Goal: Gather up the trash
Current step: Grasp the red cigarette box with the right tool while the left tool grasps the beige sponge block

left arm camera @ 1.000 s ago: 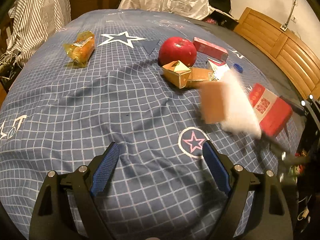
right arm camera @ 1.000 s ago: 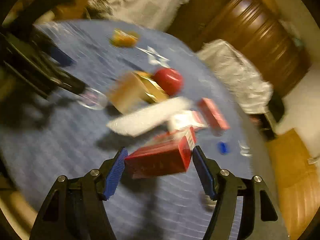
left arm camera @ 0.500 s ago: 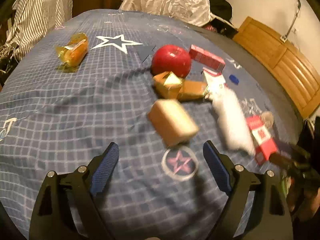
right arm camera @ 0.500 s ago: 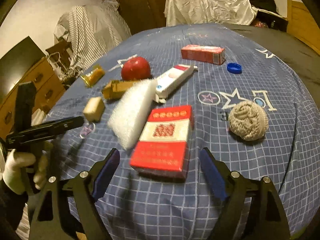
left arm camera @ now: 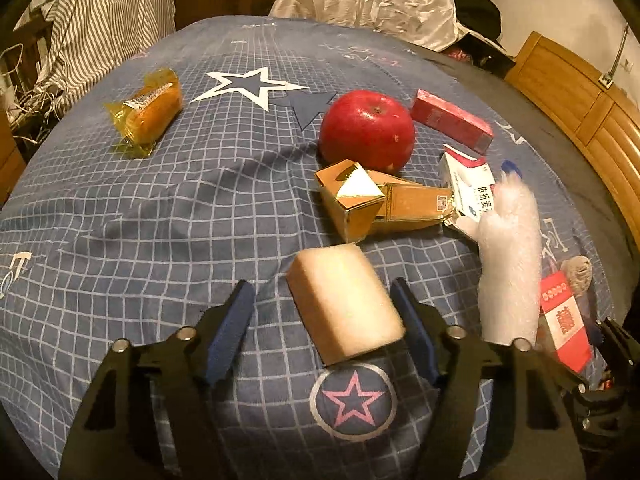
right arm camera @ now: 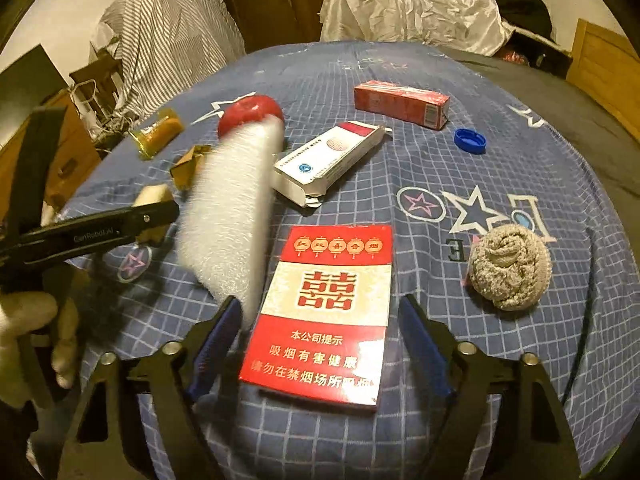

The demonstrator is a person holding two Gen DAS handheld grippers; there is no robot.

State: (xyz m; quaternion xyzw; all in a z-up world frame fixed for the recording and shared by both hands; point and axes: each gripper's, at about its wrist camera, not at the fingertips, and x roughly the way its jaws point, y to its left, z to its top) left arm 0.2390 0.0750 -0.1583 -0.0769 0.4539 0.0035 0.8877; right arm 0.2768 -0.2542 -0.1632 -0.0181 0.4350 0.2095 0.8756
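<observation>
A cream sponge block [left arm camera: 344, 304] lies on the blue checked bed cover [left arm camera: 160, 220]. My left gripper [left arm camera: 322, 330] straddles it with its jaws closing; the right pad is at the block's edge and the left pad stands apart from it. A red cigarette pack [right arm camera: 324, 312] lies flat between the fingers of my right gripper [right arm camera: 320, 340], whose jaws are also closing, with narrow gaps on both sides. A white foam sheet [right arm camera: 232, 208] leans against the right gripper's left finger. From the right wrist view the left gripper [right arm camera: 152, 216] shows at the sponge [right arm camera: 154, 196].
A red apple [left arm camera: 367, 131], gold cartons [left arm camera: 360, 200], a white medicine box [left arm camera: 470, 192], a red box [left arm camera: 452, 120] and a wrapped orange snack [left arm camera: 150, 110] lie further up the bed. A blue cap [right arm camera: 470, 141] and a grey knitted ball [right arm camera: 508, 272] lie right of the pack.
The sponge and the foam sheet dropped onto the bed. My left gripper moved up around the sponge. My right gripper rolled level over the red pack. Both pairs of jaws narrowed.
</observation>
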